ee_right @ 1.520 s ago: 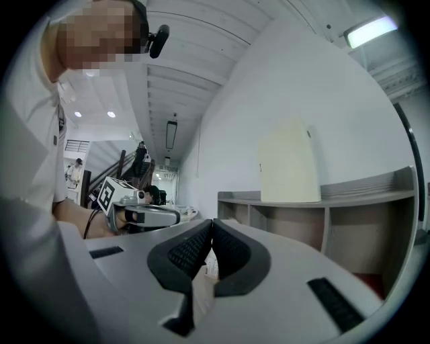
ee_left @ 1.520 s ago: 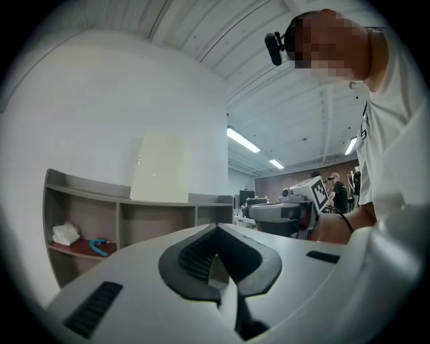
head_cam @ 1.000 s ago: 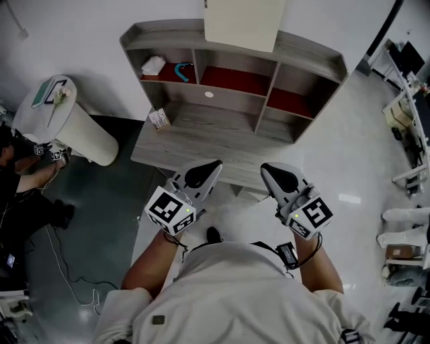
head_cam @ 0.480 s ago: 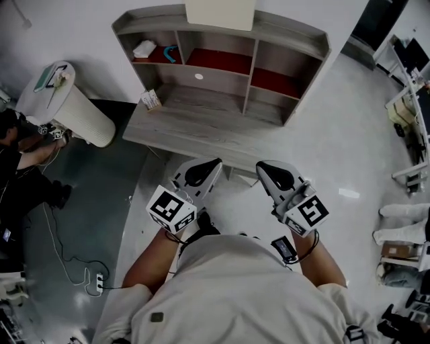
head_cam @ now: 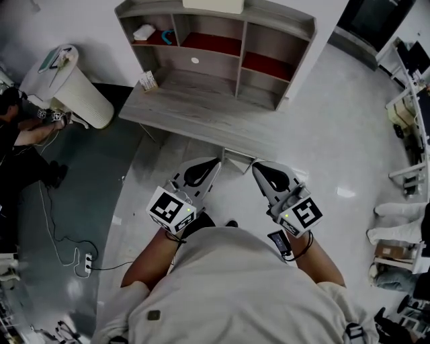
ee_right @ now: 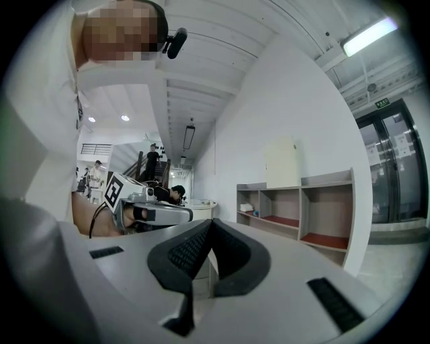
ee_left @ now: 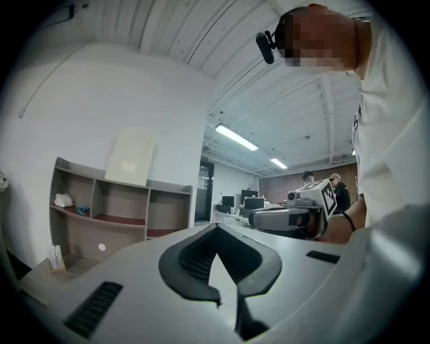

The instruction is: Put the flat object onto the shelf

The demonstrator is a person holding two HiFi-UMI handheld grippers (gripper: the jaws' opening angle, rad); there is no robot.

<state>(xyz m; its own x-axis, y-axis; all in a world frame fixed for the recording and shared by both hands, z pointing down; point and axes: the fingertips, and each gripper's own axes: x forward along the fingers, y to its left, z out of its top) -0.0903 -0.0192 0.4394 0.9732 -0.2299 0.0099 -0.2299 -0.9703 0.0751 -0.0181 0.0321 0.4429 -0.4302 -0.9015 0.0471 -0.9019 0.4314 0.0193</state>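
The flat object (head_cam: pixel 213 5), a pale cream board, stands on top of the grey wooden shelf (head_cam: pixel 295 30) and leans on the white wall; it also shows in the left gripper view as the board (ee_left: pixel 130 158) and in the right gripper view (ee_right: pixel 282 163). Both grippers hang close to the person's body, well short of the desk (head_cam: pixel 201 114). My left gripper (head_cam: pixel 213 163) is shut with nothing in it. My right gripper (head_cam: pixel 256 168) is shut and empty too. Each gripper view shows the other gripper beside it: the right one (ee_left: pixel 289 216), the left one (ee_right: pixel 151 213).
A white round bin (head_cam: pixel 64 84) stands left of the desk, with a seated person (head_cam: pixel 17 134) beside it. A cable and power strip (head_cam: pixel 86 262) lie on the floor at left. Small items (head_cam: pixel 144 31) sit in the shelf's left compartment; a small card box (head_cam: pixel 148 82) is on the desk. Racks (head_cam: pixel 410 80) line the right.
The desk and shelf have slid up and away in the head view as the person backed off. Both grippers stay shut and keep their place by the body.
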